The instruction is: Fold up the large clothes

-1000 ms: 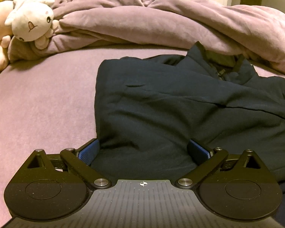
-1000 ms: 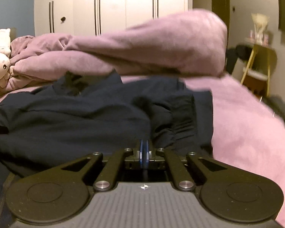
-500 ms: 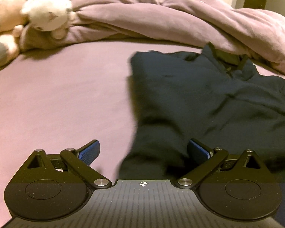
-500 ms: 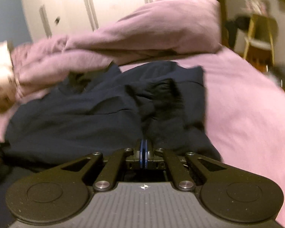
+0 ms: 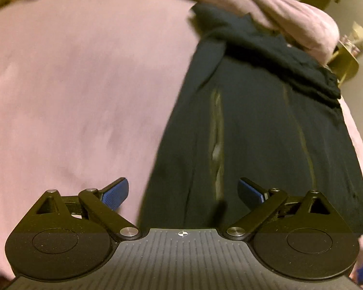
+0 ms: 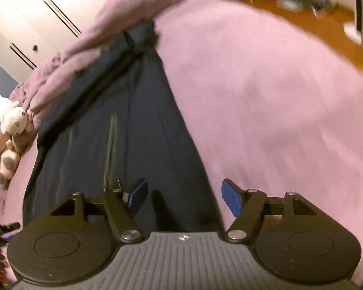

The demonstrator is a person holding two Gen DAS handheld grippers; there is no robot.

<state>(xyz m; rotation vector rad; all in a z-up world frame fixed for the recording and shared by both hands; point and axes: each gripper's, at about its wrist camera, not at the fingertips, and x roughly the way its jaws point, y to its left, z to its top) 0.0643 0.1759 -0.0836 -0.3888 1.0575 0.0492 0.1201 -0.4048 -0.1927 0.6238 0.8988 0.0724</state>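
A dark navy garment (image 5: 261, 130) lies spread lengthwise on the pink bed (image 5: 72, 91), its far end bunched against the crumpled pink duvet (image 5: 278, 12). My left gripper (image 5: 182, 193) is open and empty, raised above the garment's near left edge. In the right wrist view the same garment (image 6: 123, 133) runs away from me. My right gripper (image 6: 184, 197) is open and empty, above the garment's near right edge. Both views are motion-blurred.
Plush toys (image 6: 8, 130) sit at the bed's left side by the duvet (image 6: 123, 21). White wardrobe doors (image 6: 43, 12) stand behind. The wooden floor (image 6: 302, 4) and a yellow side table (image 5: 346, 60) lie beyond the bed's right edge.
My right gripper has opened and let go of the garment. Both grippers have lifted and tilted down over the near end. The garment now lies stretched out lengthwise.
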